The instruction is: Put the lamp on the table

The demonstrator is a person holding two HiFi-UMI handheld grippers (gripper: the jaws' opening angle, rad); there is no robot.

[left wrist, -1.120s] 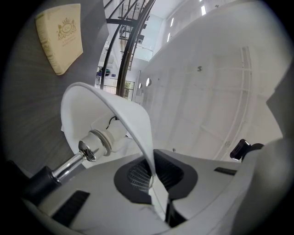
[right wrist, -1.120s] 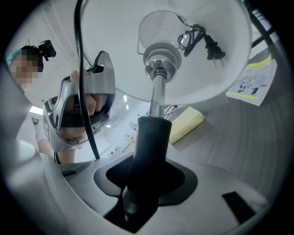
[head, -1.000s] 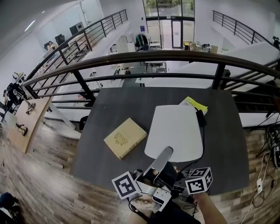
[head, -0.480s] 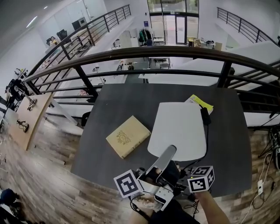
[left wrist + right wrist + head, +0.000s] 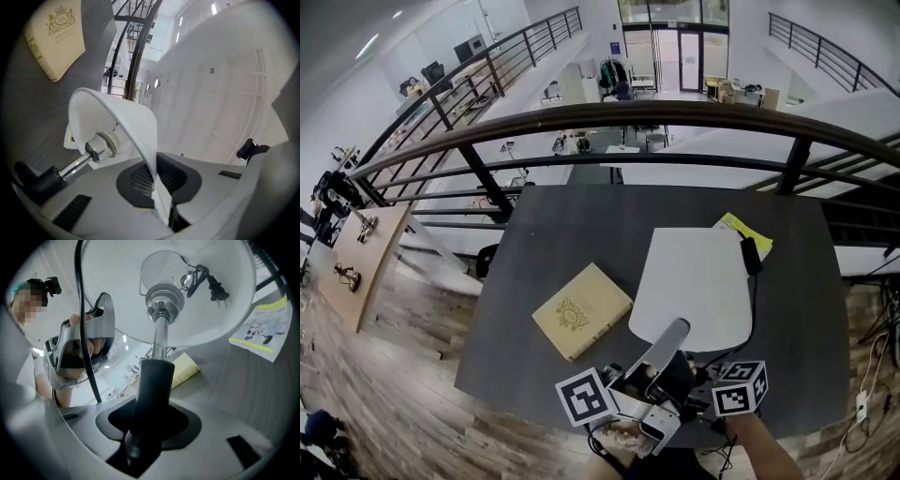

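The left gripper (image 5: 157,187) pinches the white lampshade rim (image 5: 133,126) and the right gripper (image 5: 145,427) clamps the black lamp stem (image 5: 152,390), a two-point hold that steadies it over the dark table (image 5: 553,234) at six o'clock.

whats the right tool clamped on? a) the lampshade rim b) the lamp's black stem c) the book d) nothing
b: the right tool is closed around the lamp's black stem, just below the lampshade.

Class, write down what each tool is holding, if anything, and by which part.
Both hold the lamp: the left tool is shut on the rim of its white shade, the right tool on its black stem.
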